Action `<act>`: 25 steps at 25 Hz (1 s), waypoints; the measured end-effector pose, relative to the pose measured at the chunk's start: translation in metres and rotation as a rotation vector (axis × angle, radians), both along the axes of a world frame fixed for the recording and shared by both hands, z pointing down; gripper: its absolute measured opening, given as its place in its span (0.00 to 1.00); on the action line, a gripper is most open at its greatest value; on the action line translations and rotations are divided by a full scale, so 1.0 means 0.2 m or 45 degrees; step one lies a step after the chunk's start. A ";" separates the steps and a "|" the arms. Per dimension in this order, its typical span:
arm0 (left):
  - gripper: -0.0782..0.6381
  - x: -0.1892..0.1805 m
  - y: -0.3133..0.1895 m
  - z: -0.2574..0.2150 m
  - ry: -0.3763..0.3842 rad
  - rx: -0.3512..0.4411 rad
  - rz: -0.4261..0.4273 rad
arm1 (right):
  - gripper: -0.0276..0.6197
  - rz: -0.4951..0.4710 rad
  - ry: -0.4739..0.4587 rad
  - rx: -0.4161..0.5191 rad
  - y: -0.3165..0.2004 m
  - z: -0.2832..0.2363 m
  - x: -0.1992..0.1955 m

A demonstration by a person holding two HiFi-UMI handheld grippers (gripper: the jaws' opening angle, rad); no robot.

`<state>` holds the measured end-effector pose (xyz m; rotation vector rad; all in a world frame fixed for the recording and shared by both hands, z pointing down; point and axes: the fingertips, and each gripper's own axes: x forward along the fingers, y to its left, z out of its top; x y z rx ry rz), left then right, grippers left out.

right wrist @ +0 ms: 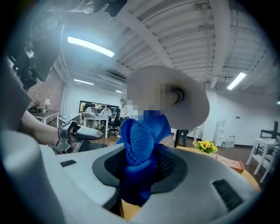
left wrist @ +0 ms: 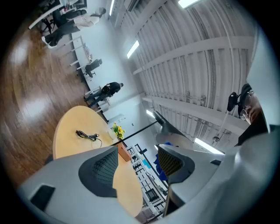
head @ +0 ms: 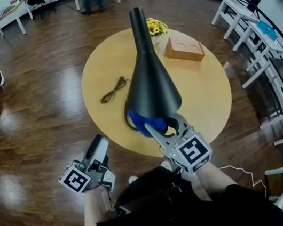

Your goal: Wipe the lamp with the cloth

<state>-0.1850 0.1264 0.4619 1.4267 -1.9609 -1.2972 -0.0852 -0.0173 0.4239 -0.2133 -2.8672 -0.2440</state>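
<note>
The black cone-shaped lamp shade (head: 149,81) stands high over the round wooden table (head: 209,98), its narrow neck pointing away from me. My right gripper (head: 159,129) is shut on a bunched blue cloth (head: 144,123), which it holds against the lower rim of the shade. In the right gripper view the cloth (right wrist: 140,144) fills the gap between the jaws, just below the shade's pale underside (right wrist: 183,100). My left gripper (head: 99,154) hangs open and holds nothing, to the lower left beyond the table edge. The left gripper view shows the lamp (left wrist: 168,127) past its jaws.
On the table lie a coiled black cable (head: 114,90), a bunch of yellow flowers (head: 156,26) and a brown box (head: 184,49). White racks (head: 268,60) line the right side. People and desks stand at the far end of the room.
</note>
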 end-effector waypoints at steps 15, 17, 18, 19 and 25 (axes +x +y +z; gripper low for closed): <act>0.50 0.20 -0.18 -0.06 -0.067 -0.041 0.082 | 0.23 0.178 -0.435 -0.557 -0.29 -0.28 0.14; 0.50 0.21 -0.15 -0.08 -0.085 -0.036 0.069 | 0.23 0.188 -0.465 -0.605 -0.33 -0.27 0.12; 0.50 0.22 -0.14 -0.08 -0.089 -0.028 0.065 | 0.23 0.198 -0.477 -0.623 -0.34 -0.28 0.12; 0.50 0.23 -0.12 -0.09 -0.086 -0.018 0.062 | 0.24 0.209 -0.487 -0.645 -0.36 -0.28 0.11; 0.50 0.25 -0.06 -0.13 -0.130 -0.038 0.049 | 0.23 0.289 -0.529 -0.617 -0.44 -0.21 0.01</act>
